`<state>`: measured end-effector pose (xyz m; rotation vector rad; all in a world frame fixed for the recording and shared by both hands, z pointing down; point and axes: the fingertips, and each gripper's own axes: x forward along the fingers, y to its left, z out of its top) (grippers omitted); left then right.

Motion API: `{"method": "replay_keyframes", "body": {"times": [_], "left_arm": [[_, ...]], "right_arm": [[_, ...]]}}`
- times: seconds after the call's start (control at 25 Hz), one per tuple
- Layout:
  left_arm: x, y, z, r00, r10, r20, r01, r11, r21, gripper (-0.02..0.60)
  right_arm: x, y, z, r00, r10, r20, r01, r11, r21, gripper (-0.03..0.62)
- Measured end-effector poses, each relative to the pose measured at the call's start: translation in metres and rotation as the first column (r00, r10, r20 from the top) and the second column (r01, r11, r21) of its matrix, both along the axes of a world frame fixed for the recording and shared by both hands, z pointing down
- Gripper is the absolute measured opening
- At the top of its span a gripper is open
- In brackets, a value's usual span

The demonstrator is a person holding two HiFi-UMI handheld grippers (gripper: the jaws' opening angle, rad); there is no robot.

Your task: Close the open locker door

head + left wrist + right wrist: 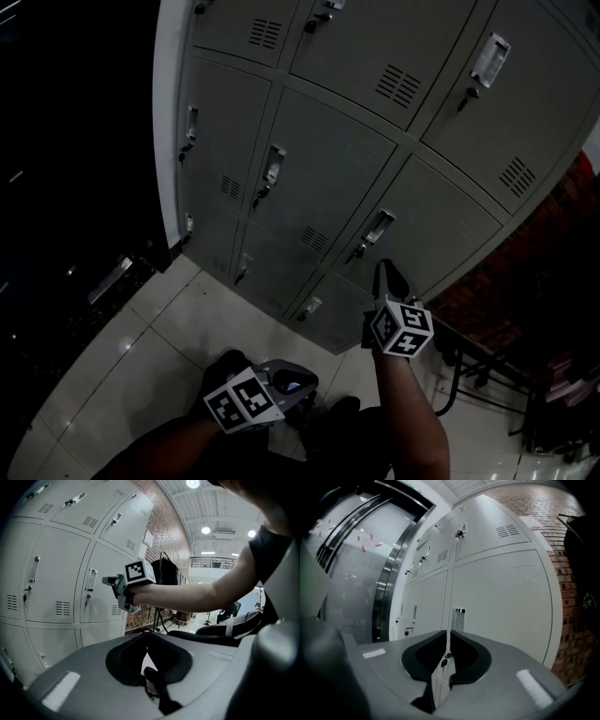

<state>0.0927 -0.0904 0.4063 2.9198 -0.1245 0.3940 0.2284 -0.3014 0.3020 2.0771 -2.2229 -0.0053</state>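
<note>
Door: locker door (427,230) looks shut; we judge the task done.
Right gripper (388,274): clenched, empty, at door's 6 o'clock.
Left gripper (292,382): clenched, empty.

We see the locker doors (328,178) as sheet metal under smooth, matt grey paint, and their handles (490,59) as a brighter, shinier metal. The floor (159,347) is glossy tile (it throws back small glints of light). The wall (161,541) beside the lockers is rough bare brick. The left claw (148,635) and right claw (447,632) look to us like smooth matt grey plastic, with black pads (426,656) of a duller, faintly textured finish.
</note>
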Motion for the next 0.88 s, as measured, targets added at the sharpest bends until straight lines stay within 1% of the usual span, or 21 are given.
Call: {"method": "replay_keyframes", "body": {"times": [0.12,0.24,0.32,0.52,0.88], "left_arm": [[-0.001,-0.002,-0.002,1.000,0.002,-0.017,-0.002,1.000,-0.012,0.012],[-0.001,-0.001,-0.001,1.000,0.012,-0.012,-0.012,1.000,-0.001,0.012],[-0.001,-0.002,-0.001,1.000,0.017,-0.007,-0.016,1.000,0.007,0.012],[0.002,0.000,0.002,1.000,0.031,-0.002,-0.031,0.999,0.006,0.012],[0.023,0.012,0.004,0.997,0.070,0.033,-0.071,0.997,0.028,0.012]], "right_arm": [[-0.008,0.027,-0.001,0.999,-0.045,-0.004,0.045,0.999,-0.012,0.028],[-0.014,0.058,0.000,0.996,-0.092,-0.003,0.092,0.995,-0.027,0.017],[-0.014,0.077,0.003,0.994,-0.108,0.002,0.108,0.993,-0.041,0.011],[-0.007,0.126,0.012,0.993,-0.116,0.018,0.117,0.991,-0.067,0.004],[0.008,0.205,0.026,0.990,-0.132,0.056,0.137,0.986,-0.094,0.003]]}}
